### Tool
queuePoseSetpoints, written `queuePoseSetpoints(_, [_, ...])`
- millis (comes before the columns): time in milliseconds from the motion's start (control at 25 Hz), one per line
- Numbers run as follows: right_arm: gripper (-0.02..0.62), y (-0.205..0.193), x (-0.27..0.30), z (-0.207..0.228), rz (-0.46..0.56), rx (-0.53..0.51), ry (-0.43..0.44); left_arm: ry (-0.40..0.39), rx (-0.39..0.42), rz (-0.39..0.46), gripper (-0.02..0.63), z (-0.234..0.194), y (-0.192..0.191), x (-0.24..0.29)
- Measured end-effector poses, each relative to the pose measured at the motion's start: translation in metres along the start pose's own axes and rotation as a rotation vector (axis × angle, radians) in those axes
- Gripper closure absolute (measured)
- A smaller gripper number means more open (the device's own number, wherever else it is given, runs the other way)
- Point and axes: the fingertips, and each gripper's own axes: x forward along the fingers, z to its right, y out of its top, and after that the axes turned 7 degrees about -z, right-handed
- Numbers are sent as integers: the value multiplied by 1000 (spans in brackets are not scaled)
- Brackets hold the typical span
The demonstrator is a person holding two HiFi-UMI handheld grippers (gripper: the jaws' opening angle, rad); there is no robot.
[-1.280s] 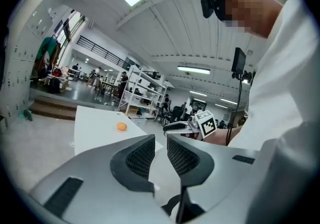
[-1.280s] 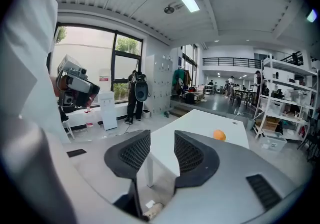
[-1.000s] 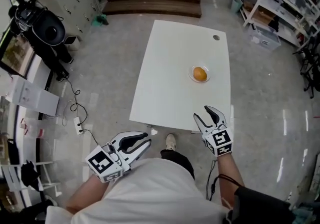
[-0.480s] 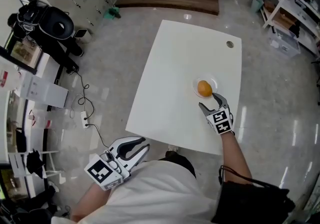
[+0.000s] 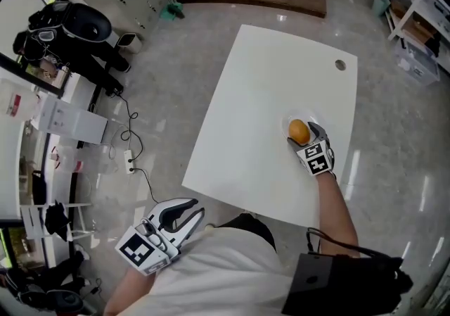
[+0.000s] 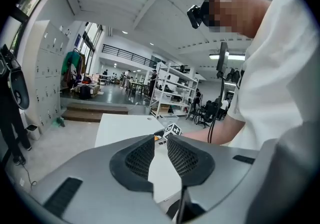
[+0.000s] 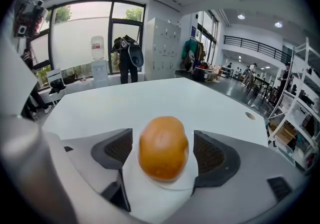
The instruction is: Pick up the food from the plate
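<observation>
From your head view, the round golden-brown bread bun (image 5: 299,131) sits on a small white plate (image 5: 287,122) near the white bench's (image 5: 253,89) right edge. Your left gripper (image 5: 184,213) hangs off the bench.

In the left gripper view, its fingers (image 6: 136,160) are slightly parted and empty.

In the right gripper view, the right gripper (image 7: 163,152) has just been opening. Its fingers straddle the bun without touching it. The bun looks light and squashable, so close gently on its sides. Nothing blocks you.

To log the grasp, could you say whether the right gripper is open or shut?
Open: the right gripper has just been opening its jaws; the food sits between them, untouched.
</observation>
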Motion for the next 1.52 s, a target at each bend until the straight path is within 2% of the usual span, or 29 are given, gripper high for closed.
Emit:
queuePoseSetpoints(160, [229,-7,17,4,-26,-19,16,21,-13,-1,531,-2,1,3])
queuePoseSetpoints(320, [236,-8,22,4,-55,10,9,28,-15,7,531,-10,1,-4])
queuePoseSetpoints(560, [239,0,5,5,-15,53,-16,41,-11,31,531,-5,-5,-17])
queuePoseSetpoints(800, [240,13,-23,-16,21,65,-25,22,-3,54,531,-1,-19,-34])
queuePoseSetpoints(1120, [241,46,-93,-85,88,68,-9,-45,30,90,531,12,-35,-76])
queuePoseSetpoints(1520, [241,91,-189,-211,174,23,-5,-104,54,149,531,27,-77,-157])
